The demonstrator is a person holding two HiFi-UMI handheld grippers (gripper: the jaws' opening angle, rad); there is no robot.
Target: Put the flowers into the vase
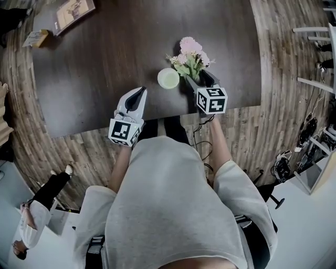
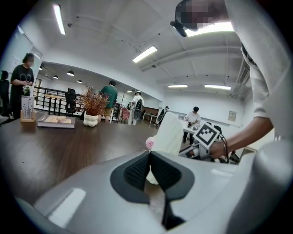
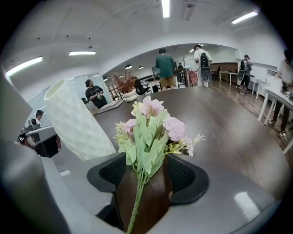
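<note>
Near the worktop [image 1: 105,68] front edge, flowers [image 1: 189,57] lie with the stem running straight back between the right gripper [image 1: 200,79] wide-open jaws, not gripped; vase [image 1: 168,78] stands just left of the blooms, nearer that hand than the left gripper [image 1: 139,92], whose jaws are shut, empty.

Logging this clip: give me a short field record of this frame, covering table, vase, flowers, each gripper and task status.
surface: dark wooden table
vase: white vase, standing, nothing seen in its mouth
flowers: pink flowers, outside the vase, just right of it in the head view; stem runs between the right gripper's jaws
right gripper: jaws apart, not pressing the stem
left gripper: jaws together, nothing held, facing the vase
other: book at the far corner
task status: flowers not yet in the vase
</note>
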